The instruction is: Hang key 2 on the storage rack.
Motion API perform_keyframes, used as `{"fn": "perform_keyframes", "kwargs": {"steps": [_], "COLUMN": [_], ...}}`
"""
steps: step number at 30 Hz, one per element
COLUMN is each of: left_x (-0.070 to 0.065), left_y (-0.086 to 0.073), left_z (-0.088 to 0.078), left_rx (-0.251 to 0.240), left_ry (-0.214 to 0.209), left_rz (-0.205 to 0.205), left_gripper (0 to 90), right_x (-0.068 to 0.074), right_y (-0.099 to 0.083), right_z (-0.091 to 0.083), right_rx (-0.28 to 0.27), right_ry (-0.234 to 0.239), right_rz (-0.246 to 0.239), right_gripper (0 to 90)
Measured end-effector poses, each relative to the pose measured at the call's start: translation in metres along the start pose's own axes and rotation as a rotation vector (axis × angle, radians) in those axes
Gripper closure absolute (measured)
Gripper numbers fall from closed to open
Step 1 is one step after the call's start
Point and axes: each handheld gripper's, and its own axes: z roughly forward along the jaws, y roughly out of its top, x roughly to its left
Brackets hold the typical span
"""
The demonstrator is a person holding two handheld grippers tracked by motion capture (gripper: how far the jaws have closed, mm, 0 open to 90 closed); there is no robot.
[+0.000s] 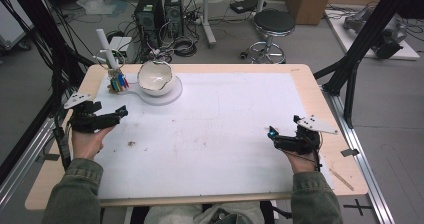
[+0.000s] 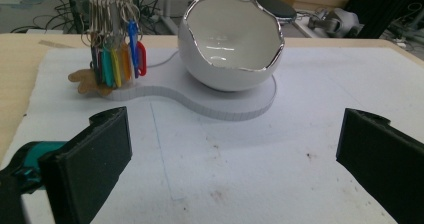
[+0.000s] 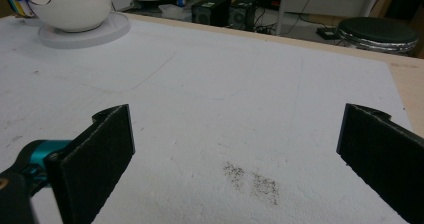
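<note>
High view: a white foam sheet (image 1: 210, 134) covers the wooden table (image 1: 320, 94). At its far left a white eggshell-shaped bowl (image 1: 156, 77) with a jagged silver rim sits on a pale flat base (image 1: 170, 96). Just beside it, on the same base, coloured key tags (image 1: 117, 81) hang around a white post (image 1: 107, 46). The left gripper (image 1: 120, 112) is held near the left edge, jaws apart, pointing toward the bowl. The right gripper (image 1: 271, 132) is held near the right edge, well apart from the bowl, jaws apart and clamping nothing. Right gripper view: a dark speckled smudge (image 3: 252, 181) marks the sheet between the jaws.
</note>
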Motion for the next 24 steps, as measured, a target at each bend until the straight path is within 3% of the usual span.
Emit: {"fn": "perform_keyframes", "kwargs": {"steps": [10, 20, 24], "left_x": [0.004, 0.013, 0.017], "left_y": [-0.017, -0.038, -0.041], "left_z": [-0.006, -0.019, -0.022], "left_rx": [-0.018, -0.036, -0.039], "left_ry": [0.026, 0.097, 0.108], "left_rz": [-0.008, -0.032, -0.046], "left_gripper": [1.6, 1.6, 1.6], "right_x": [0.001, 0.0, 0.0], "right_y": [0.0, 0.0, 0.0], "right_z": [0.0, 0.001, 0.001], "right_rx": [0.003, 0.004, 0.005], "right_ry": [0.001, 0.002, 0.002], "right_rz": [-0.001, -0.005, -0.008], "right_gripper": [0.9, 0.9, 0.9]}}
